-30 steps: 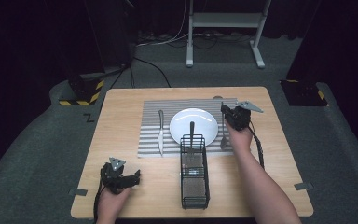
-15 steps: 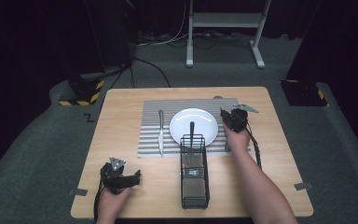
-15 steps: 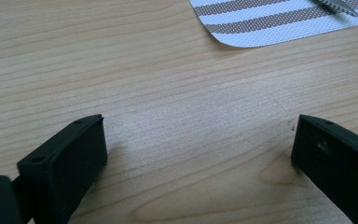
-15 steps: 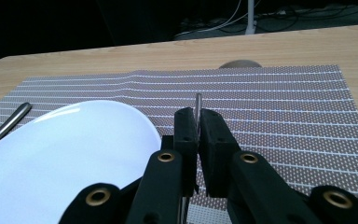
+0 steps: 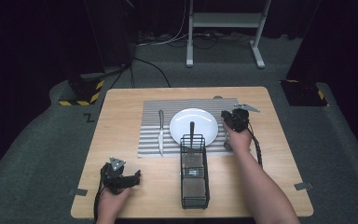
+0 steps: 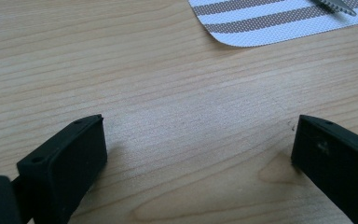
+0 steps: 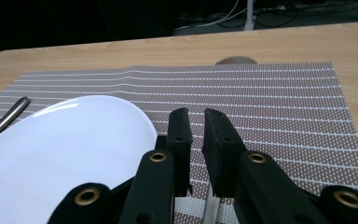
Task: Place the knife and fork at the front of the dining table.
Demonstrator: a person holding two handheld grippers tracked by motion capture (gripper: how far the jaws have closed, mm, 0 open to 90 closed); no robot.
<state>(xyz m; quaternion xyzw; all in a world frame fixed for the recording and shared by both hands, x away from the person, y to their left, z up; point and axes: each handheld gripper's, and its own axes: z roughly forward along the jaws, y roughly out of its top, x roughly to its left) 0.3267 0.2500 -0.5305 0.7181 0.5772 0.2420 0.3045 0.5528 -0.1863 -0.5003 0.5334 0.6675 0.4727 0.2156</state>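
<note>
High view, centre-right: right gripper (image 5: 235, 119) sat just right of the plate (image 5: 193, 122), over the placemat (image 5: 151, 126). It had barely shifted from the earlier frames. Its jaws had just been opening a little. A metal utensil (image 5: 225, 135) lay flat on the mat under and behind it, parallel to the plate's right edge and close to it. My read: utensil just set down and let go, so that place at the setting was probably done. A knife (image 5: 161, 133) lay left of the plate. A wire caddy (image 5: 194, 186) stood below the plate with one more piece standing in it, probably next. Left gripper (image 5: 137, 177) sat parked at lower left on bare table (image 5: 121, 107), unmoved.

Left gripper view: jaws stood wide apart with nothing between them, only wood grain. Corner of the mat (image 6: 270, 23) and the knife's tip (image 6: 335, 5) showed at upper right.

Right gripper view: right gripper (image 7: 193, 116) had its fingers nearly together, a narrow slit left between them. A thin strip of the utensil (image 7: 210, 207) showed low in that slit, bright, flat and slim. The pads didn't look to be pressing on it. The plate (image 7: 65, 154) took the lower left, the mat (image 7: 270, 102) the rest.
</note>
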